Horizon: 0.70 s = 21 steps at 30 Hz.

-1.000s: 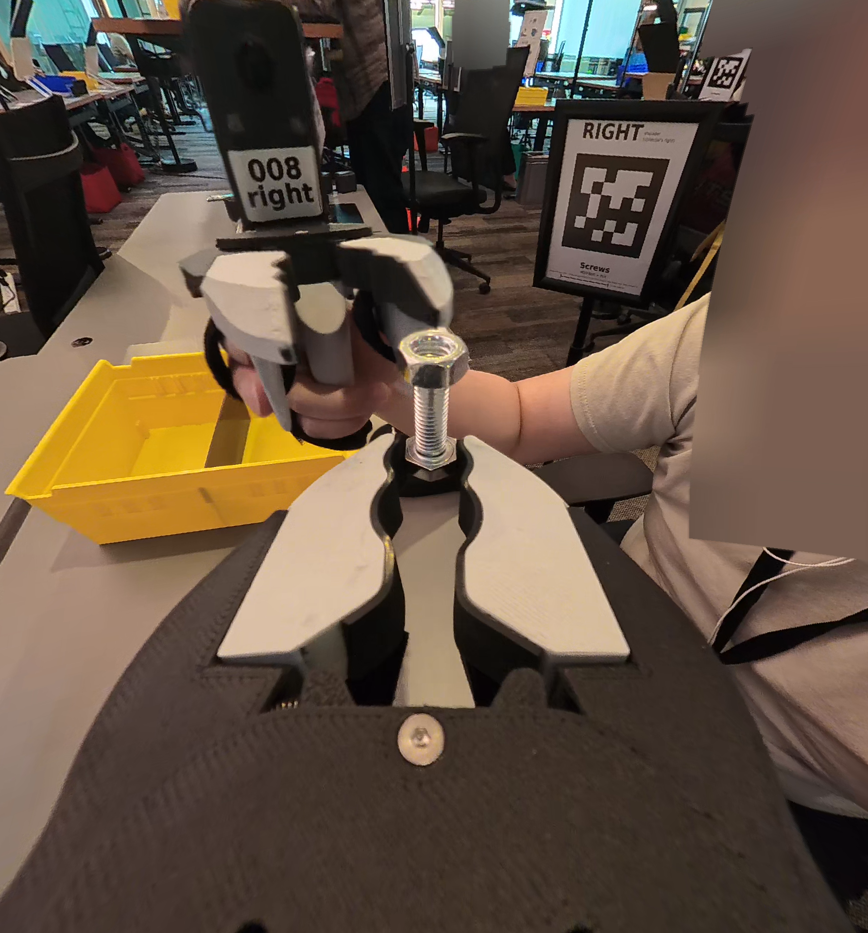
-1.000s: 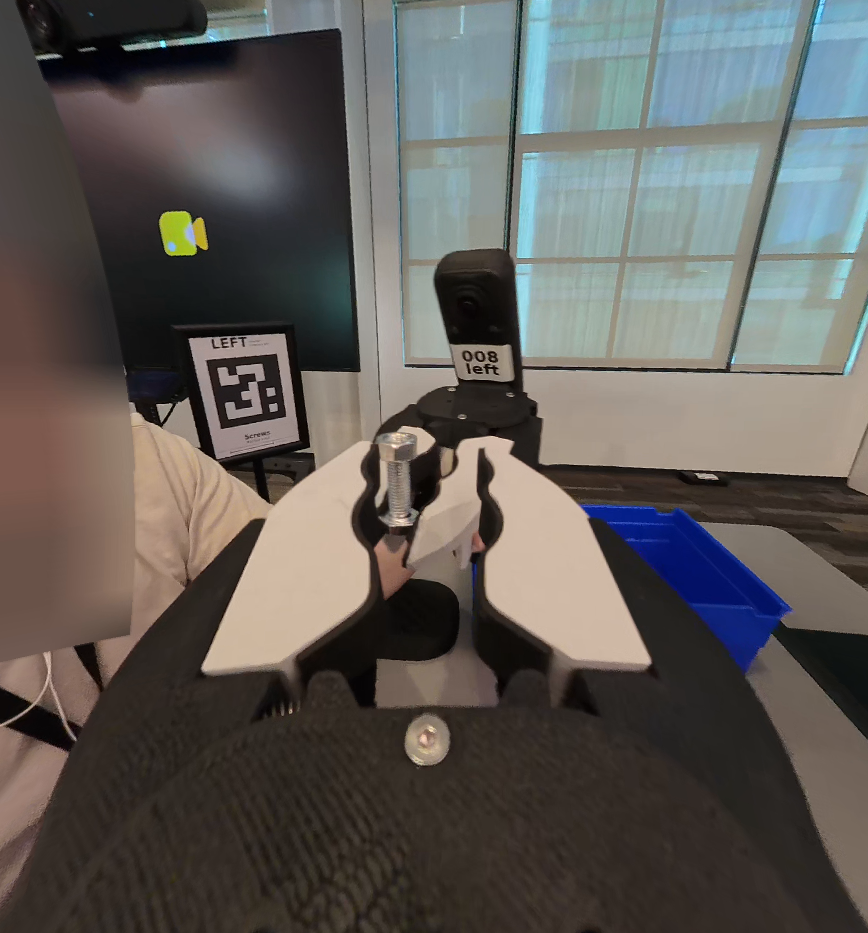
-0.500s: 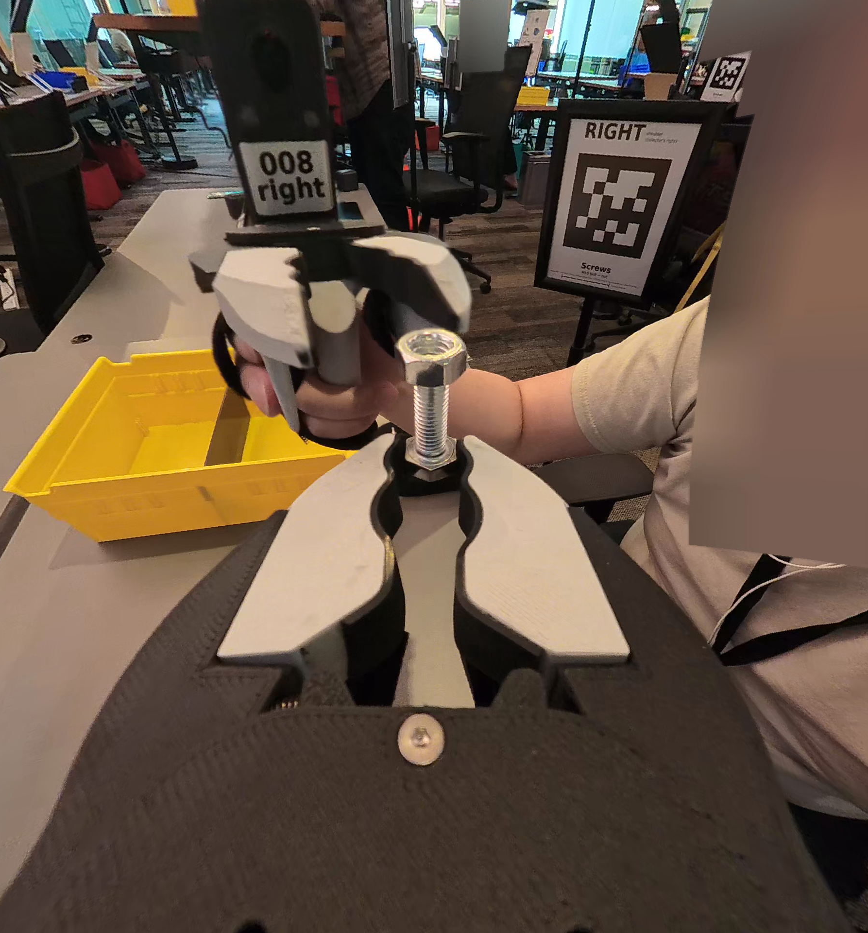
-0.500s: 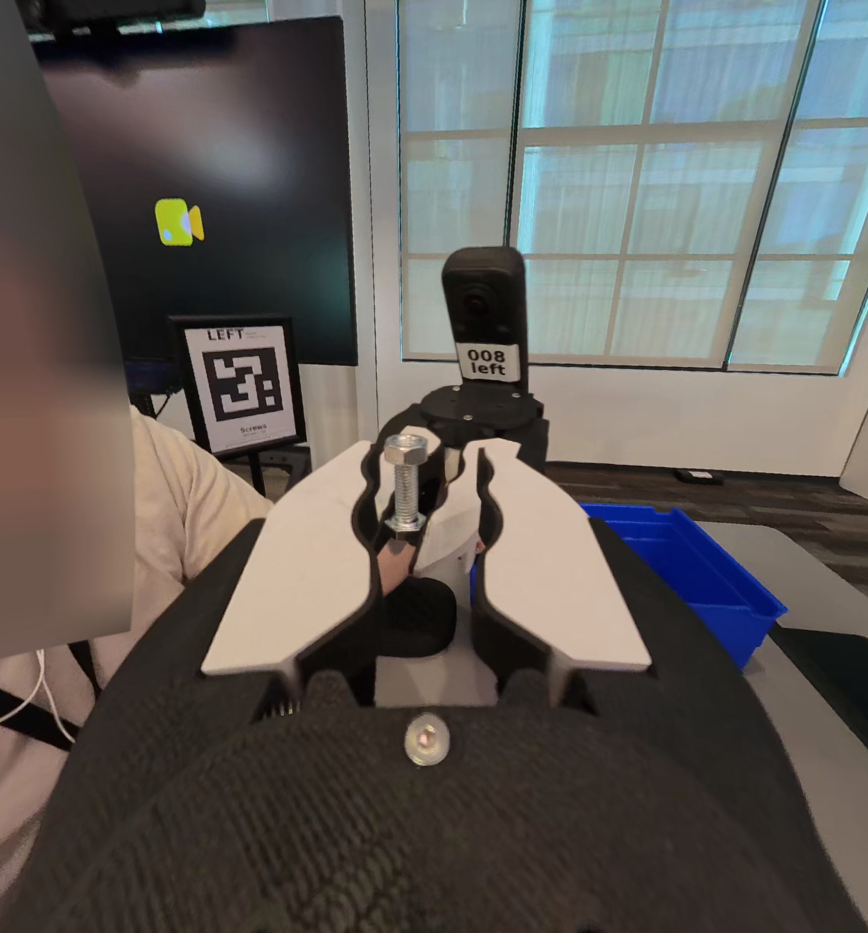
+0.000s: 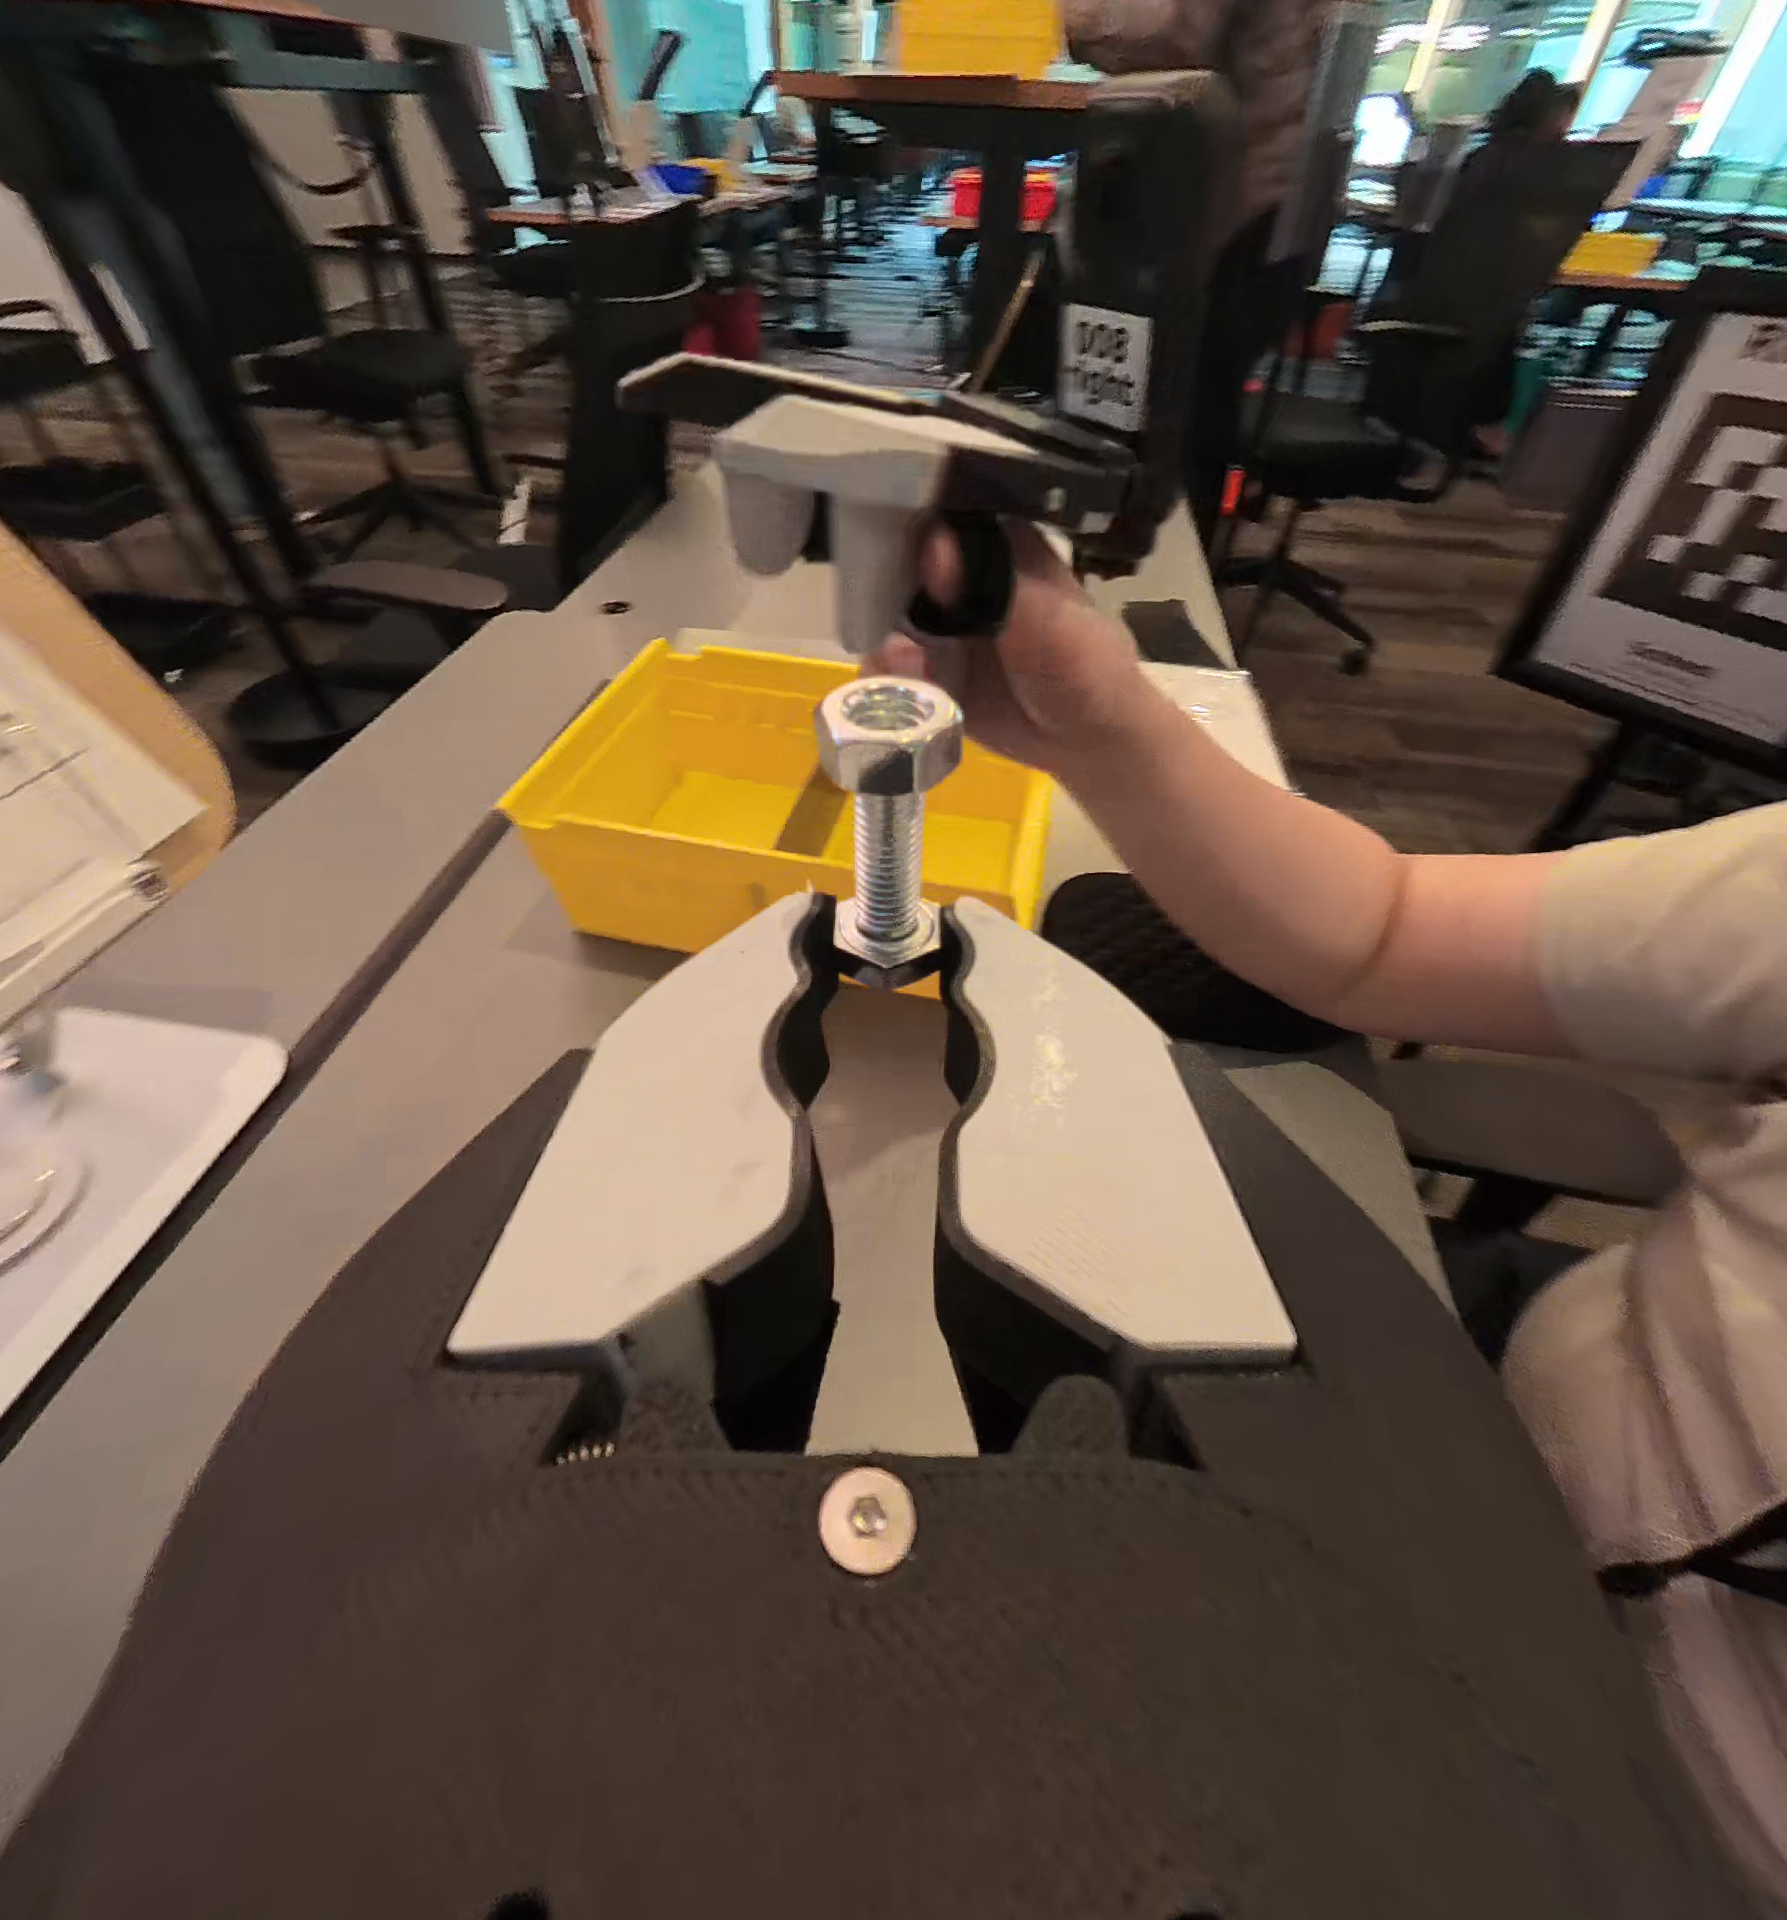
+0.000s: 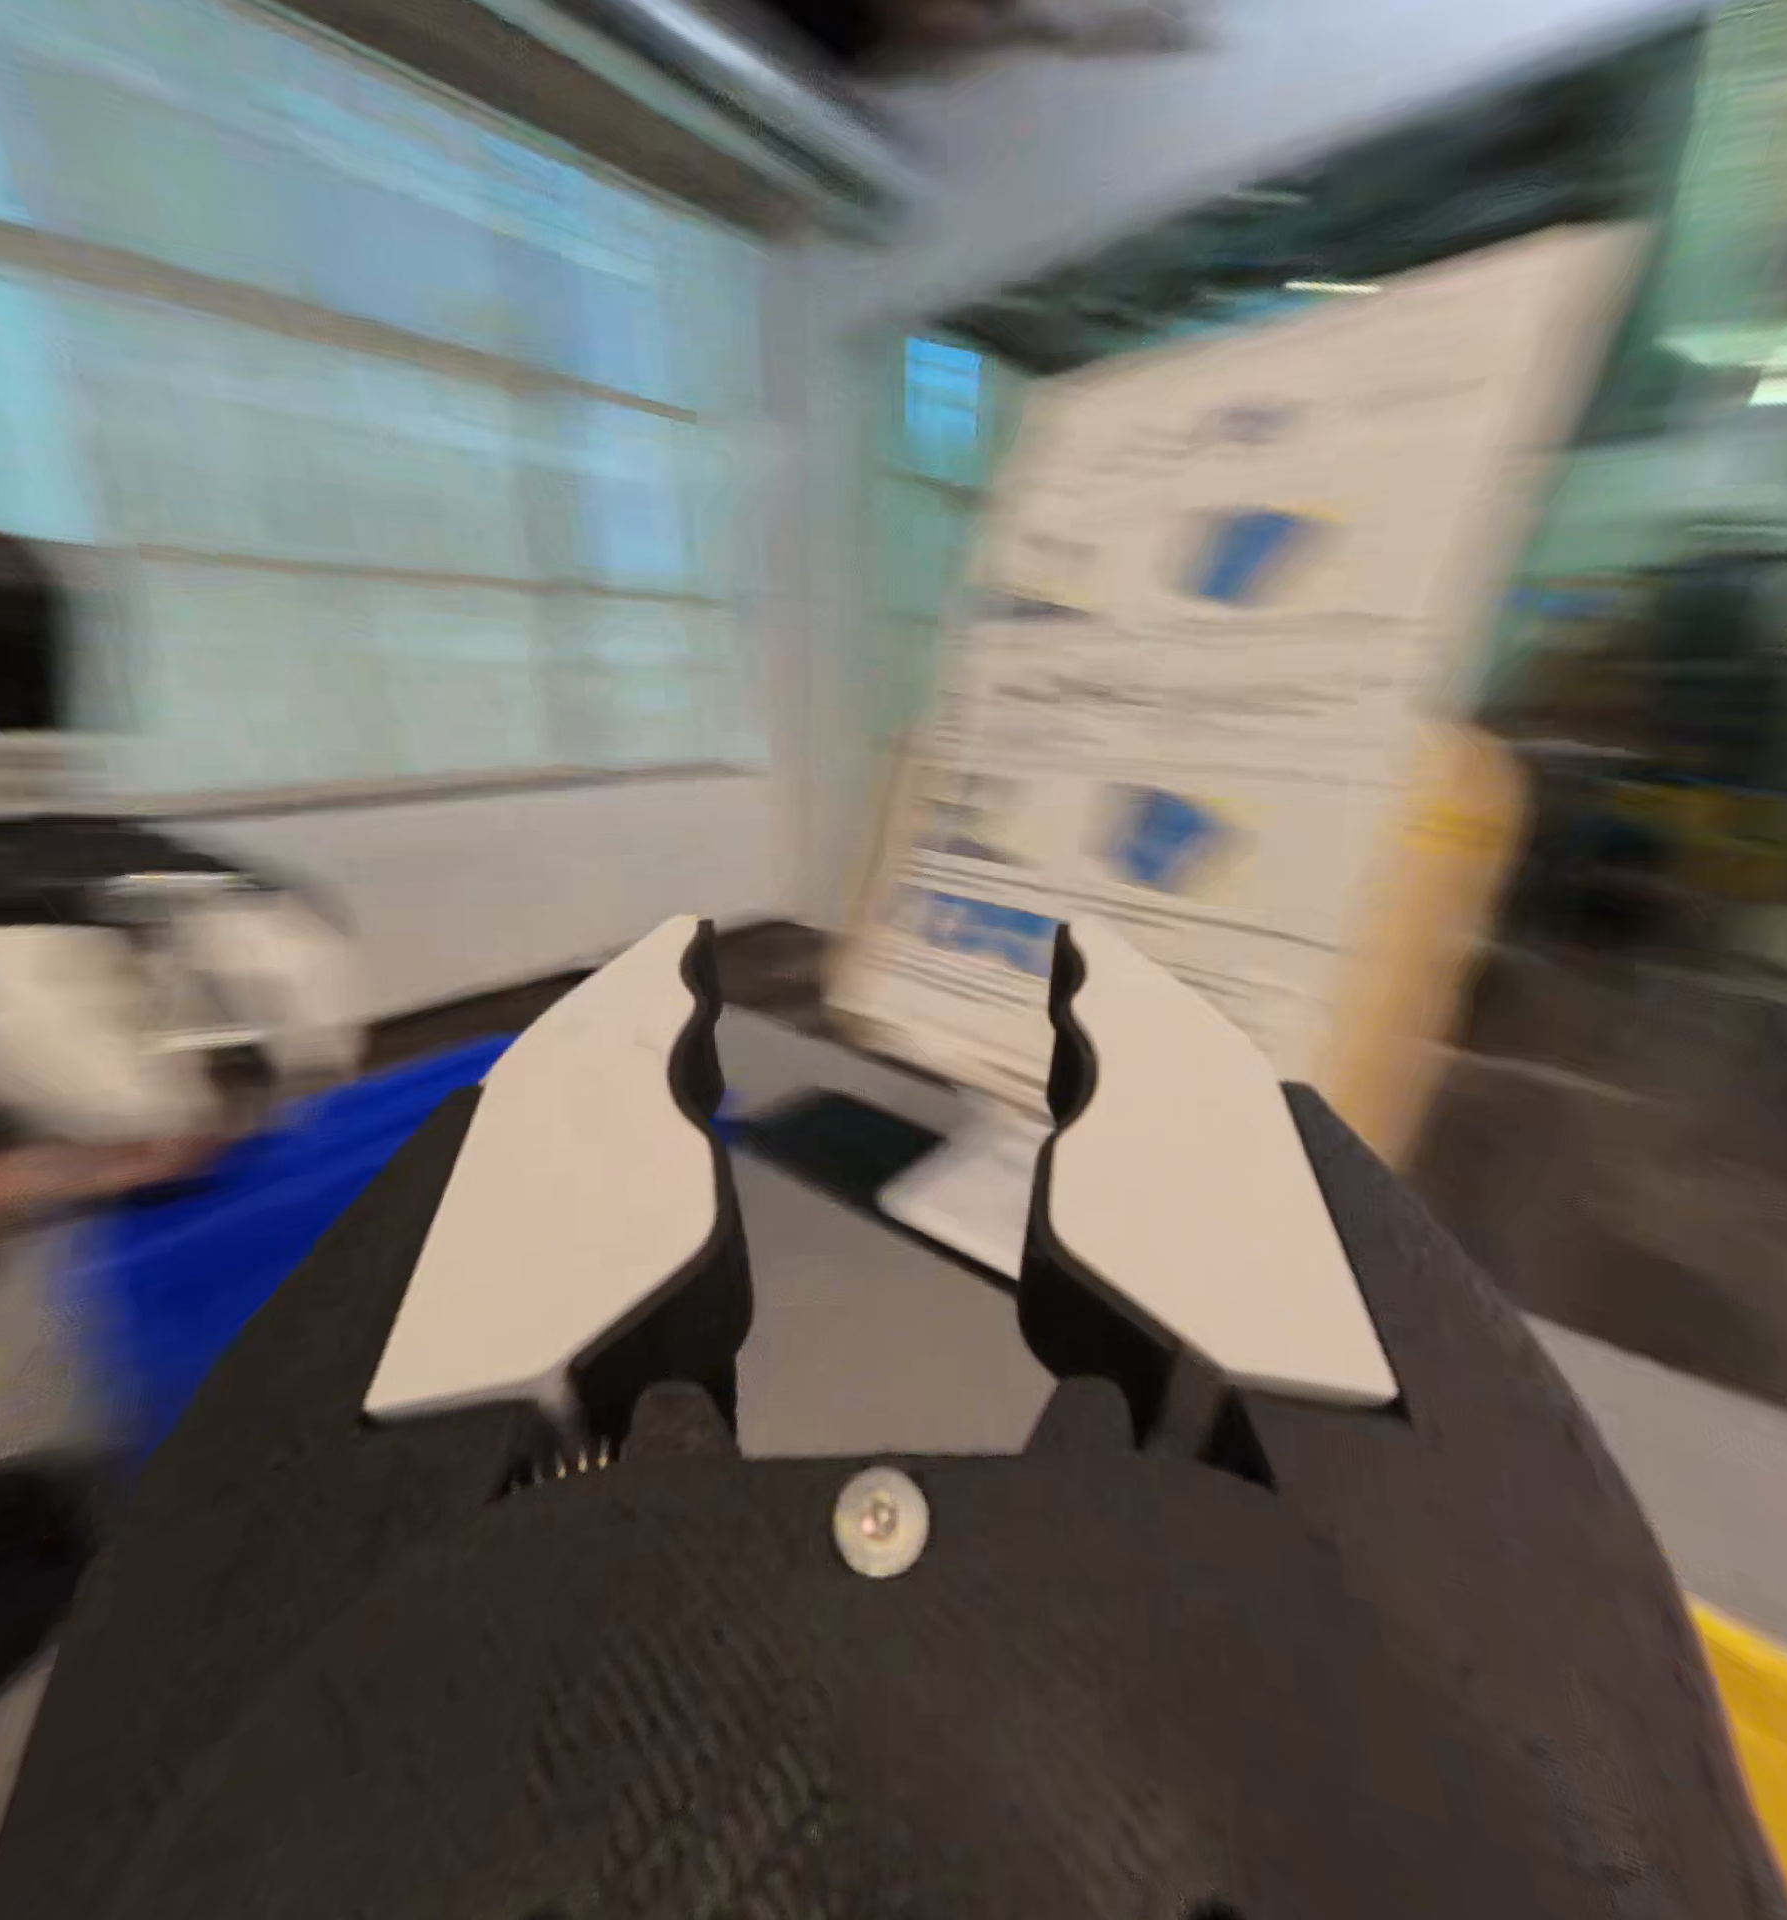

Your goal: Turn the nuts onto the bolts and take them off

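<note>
So the left tongs [image 5: 884, 940] are pinched onto the hex head of the silver threaded steel bolt [image 5: 887, 857], holding it upright over the grey desk [image 5: 421, 997], with the silver hex nut [image 5: 889, 740] sitting at the very top of the thread. The yellow plastic bin [image 5: 681, 831] is right behind it, toward the far edge of the desk.

The right tongs [image 6: 878, 1023] are spread wide with nothing in them, up and off to the side of the nut. That view is badly smeared, so I can't really tell what they're aimed at.

If the nut is coming off, I'd bring the right tongs in square on two opposite flats and keep the left grip firm so the bolt doesn't spin. Turn in short bites and stay in line with the bolt, or the nut will probably bind or drop.
</note>
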{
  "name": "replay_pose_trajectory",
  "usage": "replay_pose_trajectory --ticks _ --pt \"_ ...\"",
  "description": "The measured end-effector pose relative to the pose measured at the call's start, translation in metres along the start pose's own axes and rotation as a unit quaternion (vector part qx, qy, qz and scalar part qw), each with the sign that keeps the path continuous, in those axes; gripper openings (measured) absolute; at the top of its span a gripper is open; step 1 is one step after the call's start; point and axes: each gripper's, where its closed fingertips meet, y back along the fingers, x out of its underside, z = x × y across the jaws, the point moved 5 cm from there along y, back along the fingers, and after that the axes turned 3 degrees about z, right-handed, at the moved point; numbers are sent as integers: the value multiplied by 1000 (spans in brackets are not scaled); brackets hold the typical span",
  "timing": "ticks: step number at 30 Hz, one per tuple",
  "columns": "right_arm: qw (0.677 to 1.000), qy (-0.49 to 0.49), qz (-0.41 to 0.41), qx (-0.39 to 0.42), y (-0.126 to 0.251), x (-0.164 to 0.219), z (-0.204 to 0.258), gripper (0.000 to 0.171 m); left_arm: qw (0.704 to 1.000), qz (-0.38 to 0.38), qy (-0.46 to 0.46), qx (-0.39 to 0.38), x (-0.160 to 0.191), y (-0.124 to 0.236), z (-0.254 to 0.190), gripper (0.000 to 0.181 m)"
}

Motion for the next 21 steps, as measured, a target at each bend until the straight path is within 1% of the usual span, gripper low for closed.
replay_pose_trajectory --ticks 1,2,3,5,7,16,18,19,20,21 --pt "994 27 21 102 3 6 -23 58 1000 0 3 -10 1 0 3 18" --pt "982 49 34 178 7 9 -40 52 1000 -4 7 -13 0 0 4 18" --pt "971 65 43 228 11 12 -51 50 1000 -9 11 -15 0 -1 5 18" --pt "952 78 64 288 15 15 -63 50 1000 -13 14 -24 -1 -6 6 18" --pt "943 84 81 310 16 18 -67 50 999 -12 9 -31 0 -11 7 18" --pt "944 99 100 298 10 23 -62 53 1000 2 4 -25 7 -29 5 18" --pt "951 101 101 275 6 24 -56 55 1000 -2 2 -25 6 -31 5 18" --pt "961 100 96 239 3 23 -48 56 1000 -5 1 -29 6 -31 5 18" --pt "976 96 85 175 -1 21 -33 55 999 -8 0 -35 6 -32 6 18" --pt "991 85 67 84 -4 17 -12 55 999 -10 -3 -42 5 -33 6 18"
